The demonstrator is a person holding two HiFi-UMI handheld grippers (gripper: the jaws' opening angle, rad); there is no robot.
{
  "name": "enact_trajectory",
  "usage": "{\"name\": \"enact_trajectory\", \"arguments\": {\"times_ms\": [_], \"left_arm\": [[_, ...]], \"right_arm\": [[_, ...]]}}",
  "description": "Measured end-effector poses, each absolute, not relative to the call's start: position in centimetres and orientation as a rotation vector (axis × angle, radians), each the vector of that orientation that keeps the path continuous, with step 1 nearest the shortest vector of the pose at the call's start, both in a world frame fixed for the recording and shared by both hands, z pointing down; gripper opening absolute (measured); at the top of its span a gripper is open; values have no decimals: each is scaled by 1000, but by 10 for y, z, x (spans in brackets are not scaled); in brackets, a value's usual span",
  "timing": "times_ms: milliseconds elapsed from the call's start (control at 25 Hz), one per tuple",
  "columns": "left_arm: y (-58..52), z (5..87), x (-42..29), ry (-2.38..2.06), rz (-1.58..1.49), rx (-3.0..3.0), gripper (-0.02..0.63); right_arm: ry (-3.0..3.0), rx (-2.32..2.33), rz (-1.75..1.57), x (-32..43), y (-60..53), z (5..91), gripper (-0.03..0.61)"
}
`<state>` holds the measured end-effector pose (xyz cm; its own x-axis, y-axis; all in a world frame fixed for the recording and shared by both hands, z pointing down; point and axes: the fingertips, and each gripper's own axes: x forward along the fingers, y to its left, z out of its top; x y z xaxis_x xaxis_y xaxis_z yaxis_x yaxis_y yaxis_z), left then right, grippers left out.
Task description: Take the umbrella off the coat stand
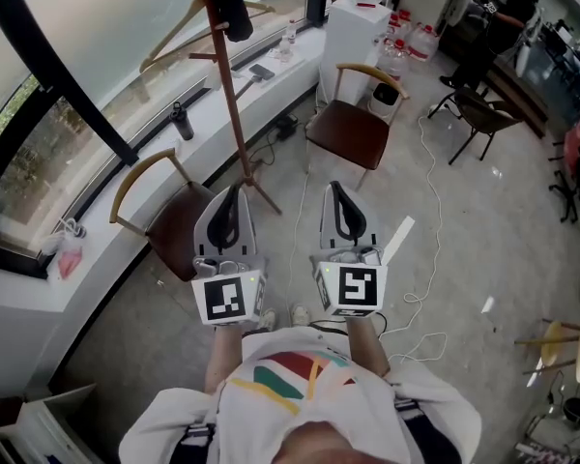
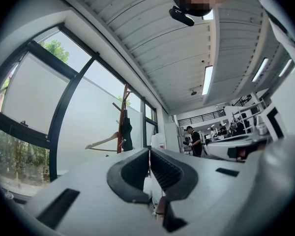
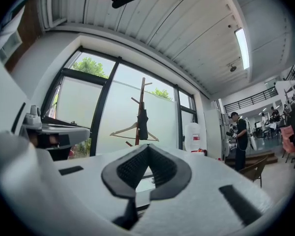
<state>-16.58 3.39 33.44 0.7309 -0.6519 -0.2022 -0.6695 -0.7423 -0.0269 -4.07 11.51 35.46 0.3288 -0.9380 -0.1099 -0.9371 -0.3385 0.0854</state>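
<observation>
The wooden coat stand (image 1: 234, 95) rises from the floor ahead of me, by the window. A black folded umbrella (image 1: 235, 6) hangs near its top, next to a wooden hanger (image 1: 179, 29). My left gripper (image 1: 234, 190) and right gripper (image 1: 334, 188) are side by side in front of me, short of the stand and apart from it. Both are shut with nothing between the jaws. The left gripper view shows the umbrella (image 2: 126, 134) on the stand (image 2: 122, 117) beyond the left gripper (image 2: 149, 150). The right gripper view shows the umbrella (image 3: 143, 124) above the right gripper (image 3: 148, 146).
A brown chair (image 1: 164, 216) stands left of the stand's feet, another chair (image 1: 353, 129) to its right. Cables (image 1: 430, 191) trail over the floor. A white cabinet (image 1: 353, 27) and water jugs (image 1: 406, 42) are behind. A person (image 1: 498, 17) stands at the far right. A bottle (image 1: 181, 121) sits on the window sill.
</observation>
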Motion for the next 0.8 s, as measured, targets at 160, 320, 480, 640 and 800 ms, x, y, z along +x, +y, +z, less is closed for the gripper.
{"name": "enact_trajectory", "arguments": {"times_ms": [160,320,480,640,800], "left_arm": [[45,337,-152,1108,285,-2830,11],[62,342,-138,1107,282,-2819,11],[64,334,-135,1124,302,-2805,11],[55,328,-135,1149,314,-2765,11],[38,336,-124,1139,335,-2760,11]], "right_arm": [[-1875,2546,-202,-31,126,359,0],[-1895,2485,-195,-23,138,369,0],[-1954,2467,-191,-18,141,367,0],[-1987,2460,-227,-15,141,360,0],[-1972,2461,-237,-2,129,367,0]]}}
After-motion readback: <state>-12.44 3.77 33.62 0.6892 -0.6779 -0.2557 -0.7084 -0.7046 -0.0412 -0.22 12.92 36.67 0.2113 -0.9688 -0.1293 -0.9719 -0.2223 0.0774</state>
